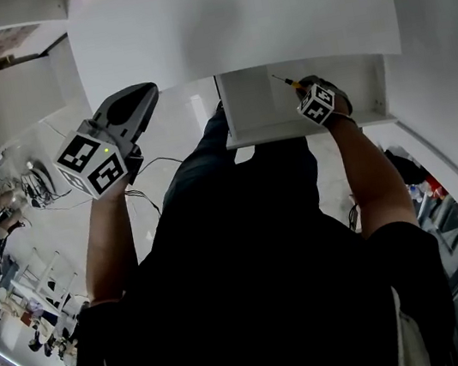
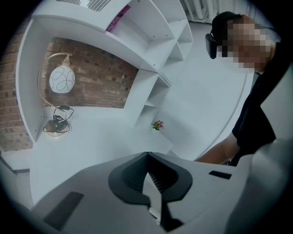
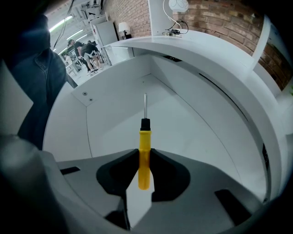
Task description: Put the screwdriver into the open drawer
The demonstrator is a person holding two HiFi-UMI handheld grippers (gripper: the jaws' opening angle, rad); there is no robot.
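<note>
Right gripper clamps screwdriver mid-handle, tip at 12 o'clock over drawer; looks light, stiff, slippery; left gripper closed, empty.

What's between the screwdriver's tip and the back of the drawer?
Nothing, just bare white drawer floor. The right gripper view shows it past the screwdriver.

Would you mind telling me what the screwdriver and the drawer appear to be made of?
The screwdriver: handle looks like smooth yellow plastic with a black collar; the thin shaft looks like bare metal, judging by its grey sheen. The drawer: probably white painted or laminated board, matte, with flat panels and small fasteners in one wall; the core cannot be told.
</note>
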